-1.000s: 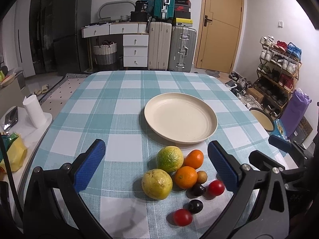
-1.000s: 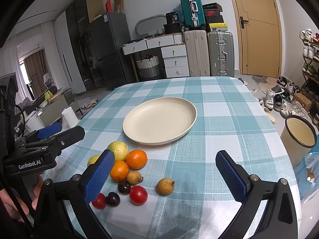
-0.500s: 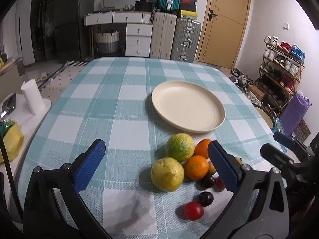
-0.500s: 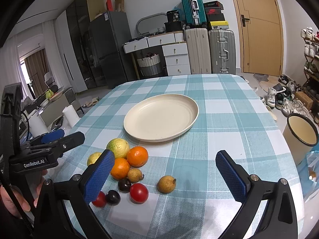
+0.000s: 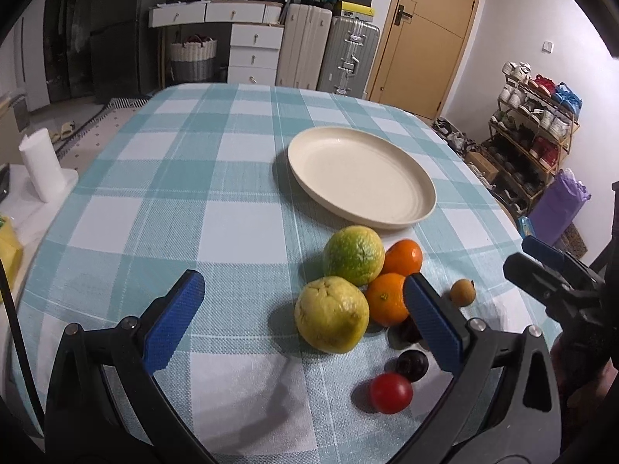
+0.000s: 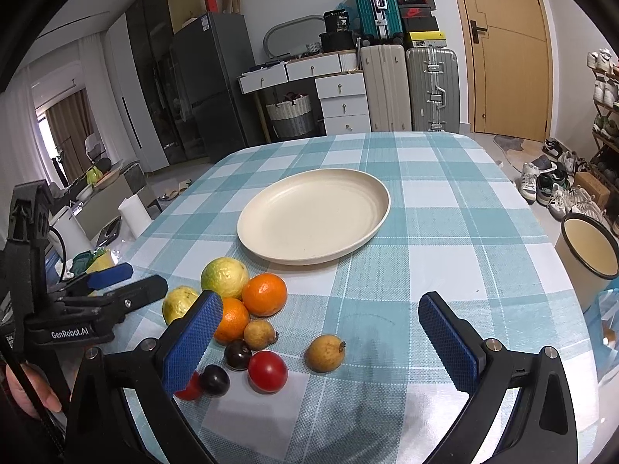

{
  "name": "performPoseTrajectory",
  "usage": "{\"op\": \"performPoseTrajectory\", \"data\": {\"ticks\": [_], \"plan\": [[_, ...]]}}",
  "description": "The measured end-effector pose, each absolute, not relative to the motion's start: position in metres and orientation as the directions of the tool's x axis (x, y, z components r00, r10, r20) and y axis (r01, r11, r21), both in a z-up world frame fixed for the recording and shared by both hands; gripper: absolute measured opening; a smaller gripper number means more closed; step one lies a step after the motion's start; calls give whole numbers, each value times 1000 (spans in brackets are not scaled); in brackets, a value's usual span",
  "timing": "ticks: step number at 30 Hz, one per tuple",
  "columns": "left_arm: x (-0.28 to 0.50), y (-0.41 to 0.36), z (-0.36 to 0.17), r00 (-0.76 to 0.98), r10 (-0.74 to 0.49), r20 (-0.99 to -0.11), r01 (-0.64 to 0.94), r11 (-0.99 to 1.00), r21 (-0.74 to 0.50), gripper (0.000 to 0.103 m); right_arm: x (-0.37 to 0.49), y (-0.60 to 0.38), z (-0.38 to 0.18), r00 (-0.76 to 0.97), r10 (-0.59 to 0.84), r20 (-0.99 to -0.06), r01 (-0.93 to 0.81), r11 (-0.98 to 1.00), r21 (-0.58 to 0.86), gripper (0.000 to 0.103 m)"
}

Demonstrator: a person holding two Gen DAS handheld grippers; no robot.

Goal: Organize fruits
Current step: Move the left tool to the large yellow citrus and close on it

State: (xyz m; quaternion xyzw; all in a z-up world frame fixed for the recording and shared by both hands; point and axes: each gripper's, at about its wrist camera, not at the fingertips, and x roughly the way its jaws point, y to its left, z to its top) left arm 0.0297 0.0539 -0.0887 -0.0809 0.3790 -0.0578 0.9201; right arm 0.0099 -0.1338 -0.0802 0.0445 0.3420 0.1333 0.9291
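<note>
Lying between the wide-apart left gripper (image 5: 301, 321) fingers, the yellow guava (image 5: 331, 319); right gripper (image 6: 321, 344) likewise apart.

A table (image 6: 445, 232) covered in a teal and white checked cloth carries a plain cream plate (image 6: 313, 216). Beside it lie a yellow-green fruit (image 5: 354, 255), a yellow fruit (image 5: 331, 319), two oranges (image 6: 265, 294), two red tomatoes (image 6: 267, 371), dark purple plums (image 6: 238, 354) and tan-brown fruits (image 6: 325, 352). Both tongs (image 5: 305, 321) have black frames with blue textured pads (image 6: 448, 346).
</note>
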Motion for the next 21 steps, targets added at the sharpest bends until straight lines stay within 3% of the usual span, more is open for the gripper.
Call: {"op": "performPoseTrajectory", "data": {"ticks": [9, 15, 18, 21], "plan": [[41, 60, -107, 665, -236, -709, 64, 963, -261, 99, 17, -131, -83, 722, 274, -635, -220, 961, 165, 103], [48, 62, -115, 643, -288, -710, 86, 948, -307, 84, 22, -131, -84, 721, 270, -639, -215, 963, 164, 103], [49, 62, -117, 623, -339, -705, 110, 930, -351, 68, 25, -131, -85, 716, 275, -642, -221, 961, 166, 103], [49, 60, -118, 603, -387, -698, 135, 912, -389, 60, 26, -129, -86, 713, 277, -645, -226, 961, 163, 103]]}}
